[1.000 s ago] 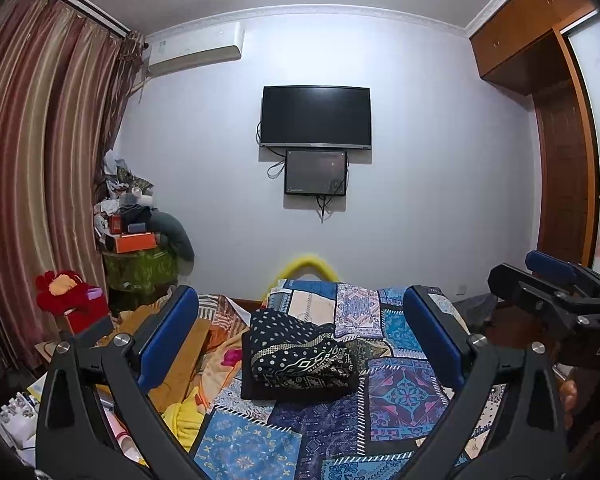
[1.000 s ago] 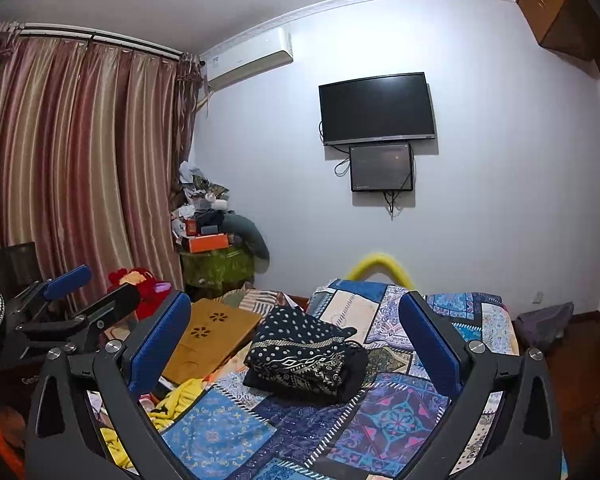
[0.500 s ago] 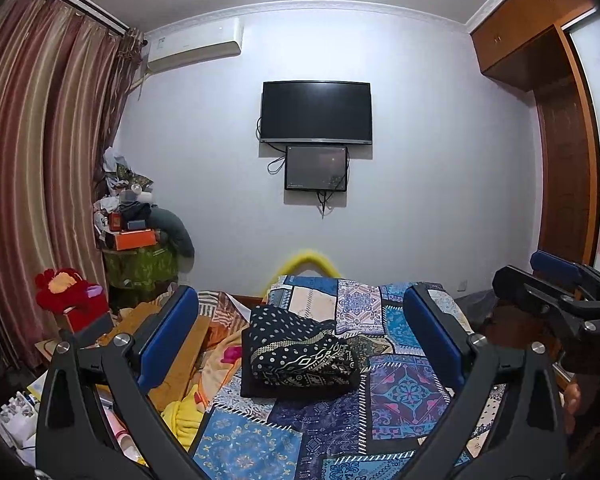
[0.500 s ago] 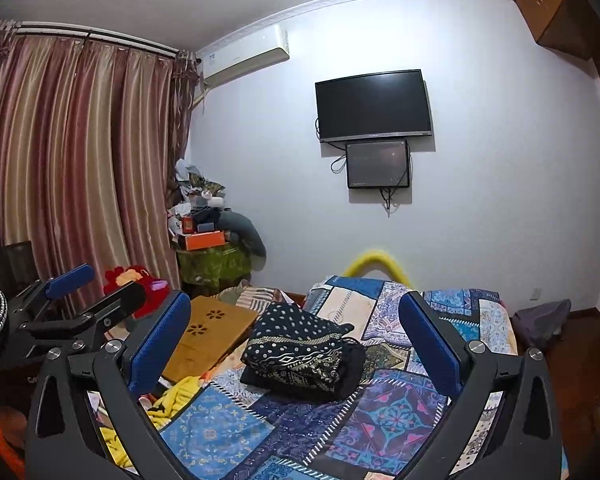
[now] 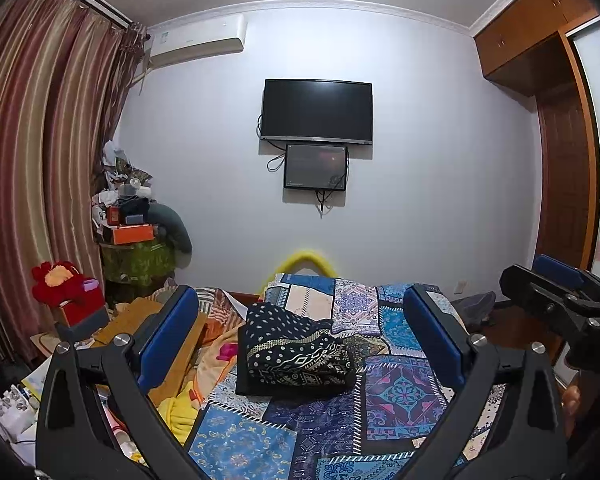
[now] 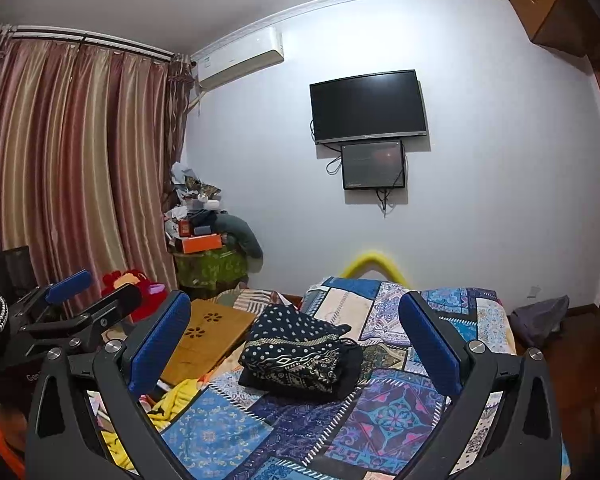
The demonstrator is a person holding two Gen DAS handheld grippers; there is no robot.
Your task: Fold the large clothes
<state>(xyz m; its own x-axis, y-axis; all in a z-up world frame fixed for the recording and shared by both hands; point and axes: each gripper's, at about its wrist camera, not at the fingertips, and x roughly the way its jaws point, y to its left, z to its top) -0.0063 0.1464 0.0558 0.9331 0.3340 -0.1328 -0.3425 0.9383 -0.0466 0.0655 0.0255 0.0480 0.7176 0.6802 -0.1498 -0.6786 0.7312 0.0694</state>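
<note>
A folded dark garment [image 5: 296, 354] with white dots and a patterned band lies in a neat stack on the patchwork bedspread [image 5: 396, 396], mid-bed. My left gripper [image 5: 300, 336] is held above the near end of the bed, open and empty, well short of the stack. The right gripper [image 6: 296, 338] is likewise open with nothing between its blue pads, and the same garment [image 6: 300, 354] shows ahead of it. Each gripper appears in the other's view: the right one [image 5: 560, 292] at the far right, the left one [image 6: 76, 300] at the far left.
A wooden lap desk [image 6: 204, 340], yellow cloth [image 6: 180, 394] and loose items crowd the bed's left side. A red plush toy [image 5: 60, 284] and a cluttered green-covered stand [image 5: 136, 260] sit by the curtains. A TV [image 5: 316, 110] hangs on the far wall; a wardrobe [image 5: 560, 120] is right.
Both grippers tilted up a little, so the bed and the folded garment sit slightly lower in view. Both stay open and empty.
</note>
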